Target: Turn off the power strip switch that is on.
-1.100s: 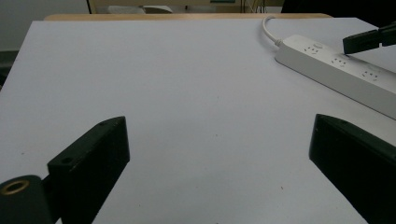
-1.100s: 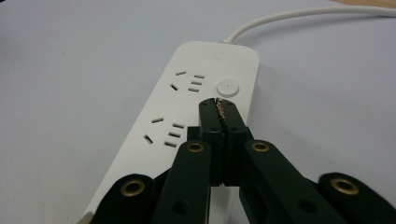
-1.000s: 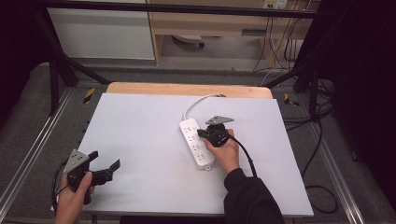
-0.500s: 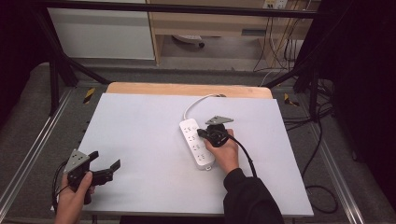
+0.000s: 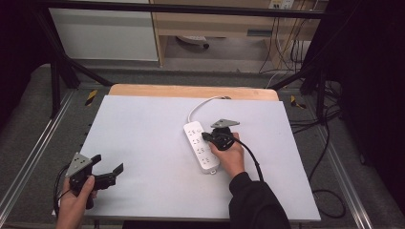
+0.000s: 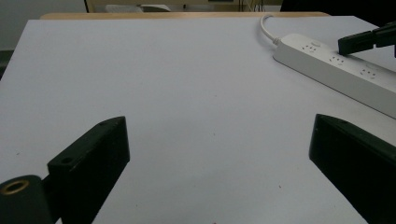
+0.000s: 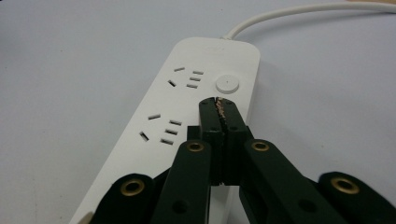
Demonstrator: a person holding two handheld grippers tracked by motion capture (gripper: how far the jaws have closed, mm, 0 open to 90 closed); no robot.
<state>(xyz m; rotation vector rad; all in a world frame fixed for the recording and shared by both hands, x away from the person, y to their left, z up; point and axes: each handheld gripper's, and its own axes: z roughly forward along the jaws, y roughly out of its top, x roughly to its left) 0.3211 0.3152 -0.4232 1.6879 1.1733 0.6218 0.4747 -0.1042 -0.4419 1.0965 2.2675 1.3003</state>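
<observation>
The left gripper (image 5: pixel 106 172) rests at the table's (image 5: pixel 143 124) near-left corner, jaws spread wide with nothing between them. Mid-table lies the strip (image 5: pixel 201 146), its cord (image 5: pixel 200 104) running to the far edge. The right gripper (image 5: pixel 206 136) has its jaws pressed together, empty, tips over the strip. The right gripper view shows those tips (image 7: pixel 217 103) just short of a round button (image 7: pixel 227 85).

No text, label, brand or number can be read; the power strip (image 7: pixel 196 107) is seen unmarked around its round button (image 7: pixel 227 84).
</observation>
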